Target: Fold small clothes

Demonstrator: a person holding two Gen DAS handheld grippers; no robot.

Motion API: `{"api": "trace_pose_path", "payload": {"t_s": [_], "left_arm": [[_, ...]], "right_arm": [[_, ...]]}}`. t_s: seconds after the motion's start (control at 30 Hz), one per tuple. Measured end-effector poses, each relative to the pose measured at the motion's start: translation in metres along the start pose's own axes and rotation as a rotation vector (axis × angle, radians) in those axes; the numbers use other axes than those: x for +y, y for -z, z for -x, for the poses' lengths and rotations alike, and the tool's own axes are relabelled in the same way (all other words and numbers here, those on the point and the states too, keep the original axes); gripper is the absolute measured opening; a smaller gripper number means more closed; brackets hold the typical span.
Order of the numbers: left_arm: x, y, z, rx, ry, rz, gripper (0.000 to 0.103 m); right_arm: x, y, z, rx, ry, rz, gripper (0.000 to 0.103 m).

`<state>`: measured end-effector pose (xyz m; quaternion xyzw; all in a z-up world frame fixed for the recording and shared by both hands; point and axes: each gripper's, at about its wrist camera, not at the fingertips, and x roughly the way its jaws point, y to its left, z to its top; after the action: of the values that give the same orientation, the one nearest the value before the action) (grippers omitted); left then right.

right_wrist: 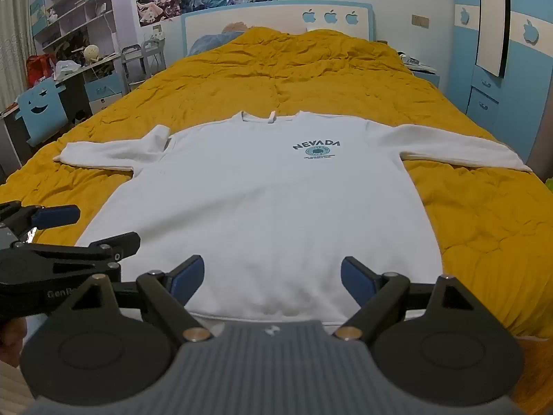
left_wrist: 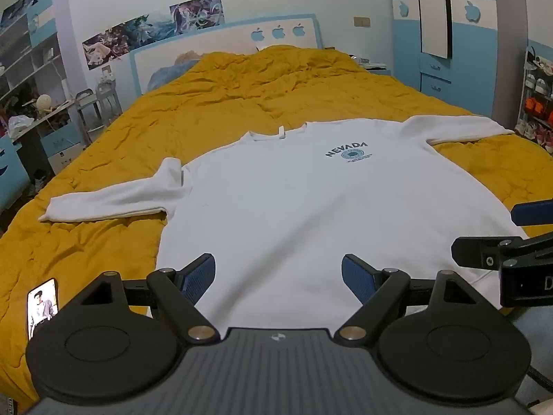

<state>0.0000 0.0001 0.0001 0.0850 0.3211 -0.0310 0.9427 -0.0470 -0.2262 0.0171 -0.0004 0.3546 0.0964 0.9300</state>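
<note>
A white long-sleeved sweatshirt [left_wrist: 293, 200] with a "NEVADA" print lies flat, front up, on the yellow bedspread [left_wrist: 224, 103], both sleeves spread out sideways. It also shows in the right wrist view [right_wrist: 262, 200]. My left gripper [left_wrist: 278, 276] is open and empty, hovering over the shirt near its hem. My right gripper [right_wrist: 271, 278] is open and empty above the hem. The right gripper shows at the right edge of the left wrist view [left_wrist: 497, 235]. The left gripper shows at the left edge of the right wrist view [right_wrist: 100, 228].
A phone [left_wrist: 42, 306] with a lit screen lies on the bedspread at the near left. A desk and shelves [right_wrist: 69, 58] stand left of the bed. A blue wardrobe [right_wrist: 490, 52] stands to the right. The headboard [right_wrist: 276, 17] is at the far end.
</note>
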Motion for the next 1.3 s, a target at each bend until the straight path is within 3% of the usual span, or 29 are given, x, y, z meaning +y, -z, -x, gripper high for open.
{"api": "trace_pose_path", "payload": {"t_s": [1.3], "left_arm": [[-0.0041,-0.0036,-0.0004,-0.002,0.004,0.013,0.092]], "right_arm": [[0.0002,-0.0001,0.0001,0.004,0.0,0.001,0.082]]}}
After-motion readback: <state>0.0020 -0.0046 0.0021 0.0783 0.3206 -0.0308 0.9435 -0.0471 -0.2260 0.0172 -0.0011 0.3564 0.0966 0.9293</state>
